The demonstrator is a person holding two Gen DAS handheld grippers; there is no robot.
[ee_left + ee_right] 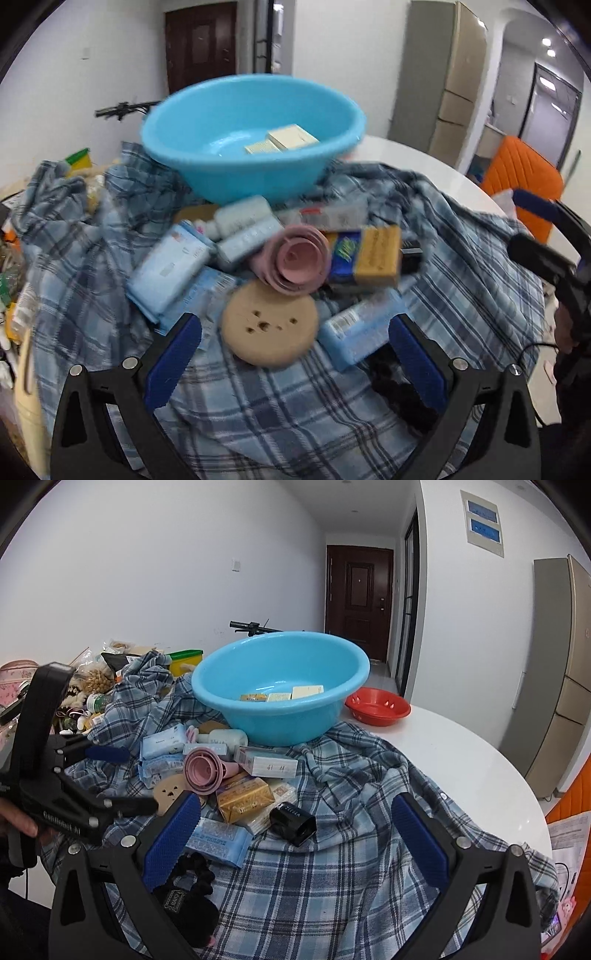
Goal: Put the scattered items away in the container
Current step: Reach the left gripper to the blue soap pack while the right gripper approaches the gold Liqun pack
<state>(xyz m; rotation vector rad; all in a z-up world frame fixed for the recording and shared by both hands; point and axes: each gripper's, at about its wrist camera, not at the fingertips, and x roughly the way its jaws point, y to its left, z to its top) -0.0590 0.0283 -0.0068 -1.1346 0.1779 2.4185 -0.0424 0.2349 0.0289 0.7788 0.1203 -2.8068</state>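
A blue plastic basin (pixel 255 110) (pixel 280 664) stands at the back of a plaid cloth and holds a few small boxes (pixel 291 138). In front of it lies a pile: a pink funnel (pixel 295 258) (pixel 205 768), a tan round disc (pixel 269 326), a gold and blue pack (pixel 369 254) (pixel 245 799), light blue tissue packs (pixel 170 269) (pixel 218 840), and a black box (pixel 295 821). My left gripper (pixel 295 350) is open and empty, just short of the disc. My right gripper (pixel 295 834) is open and empty above the cloth, near the black box.
The plaid cloth (pixel 332 886) covers a white round table (pixel 461 753). A red bowl (pixel 378 705) sits behind the basin on the right. Snack clutter (pixel 96 679) lies at the far left. A black scrunchie and pouch (pixel 188 893) lie by my right gripper's left finger.
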